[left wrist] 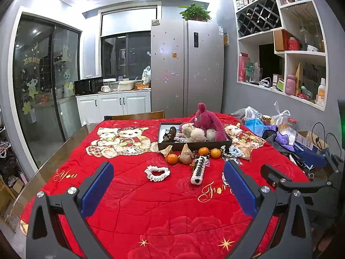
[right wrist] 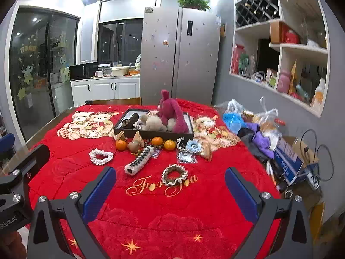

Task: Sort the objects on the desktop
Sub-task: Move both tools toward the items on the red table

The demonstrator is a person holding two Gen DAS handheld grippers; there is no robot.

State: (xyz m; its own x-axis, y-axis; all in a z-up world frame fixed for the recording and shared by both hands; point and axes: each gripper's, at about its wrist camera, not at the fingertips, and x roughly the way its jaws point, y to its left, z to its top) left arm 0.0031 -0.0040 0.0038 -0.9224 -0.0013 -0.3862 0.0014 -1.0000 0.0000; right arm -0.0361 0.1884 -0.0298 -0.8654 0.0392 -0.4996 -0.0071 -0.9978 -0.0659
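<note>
Crowding the dark tray (right wrist: pixel 120 129): tangerines (right wrist: pixel 121 145), scrunchies (right wrist: pixel 101 156).

three oranges (right wrist: pixel 121 144), one tray (right wrist: pixel 151 134)

A table (left wrist: pixel 71 138) under a red blanket (right wrist: pixel 172 207) carries a dark tray (right wrist: pixel 151 134), three oranges (right wrist: pixel 121 145), a white scrunchie (right wrist: pixel 101 156), a brown one (right wrist: pixel 174 174), a striped pouch (right wrist: pixel 139 160) — bags (right wrist: pixel 265 116) and a box (right wrist: pixel 289 159) at the right edge.

Home kitchen-diner — fridge (left wrist: pixel 187 67), cabinets (left wrist: pixel 114 104), wine rack (left wrist: pixel 258 16).
</note>
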